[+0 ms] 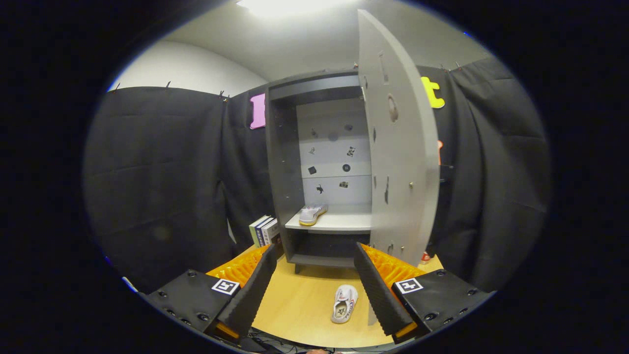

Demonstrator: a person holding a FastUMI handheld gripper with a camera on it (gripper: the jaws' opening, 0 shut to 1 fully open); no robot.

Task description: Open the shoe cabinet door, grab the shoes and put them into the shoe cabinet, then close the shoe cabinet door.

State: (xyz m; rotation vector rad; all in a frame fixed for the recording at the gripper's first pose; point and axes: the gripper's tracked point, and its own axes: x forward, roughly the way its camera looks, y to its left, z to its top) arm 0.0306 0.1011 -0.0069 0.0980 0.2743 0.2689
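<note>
My jaws (312, 290) hang open and empty at lower centre above the second shoe (344, 304) on the surface (300, 314), one shoe (312, 214) already shelved, and I judge the cabinet door (400, 162), swung open at right, could snag my approach.

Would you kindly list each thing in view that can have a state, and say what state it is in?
Cabinet door: swung open.
Shoe on the shelf: already inside the cabinet, resting upright.
Shoe on the table: not yet stowed, lying between the fingers, opening up.
Tongs: open, holding nothing.
Books: standing upright beside the cabinet.
</note>
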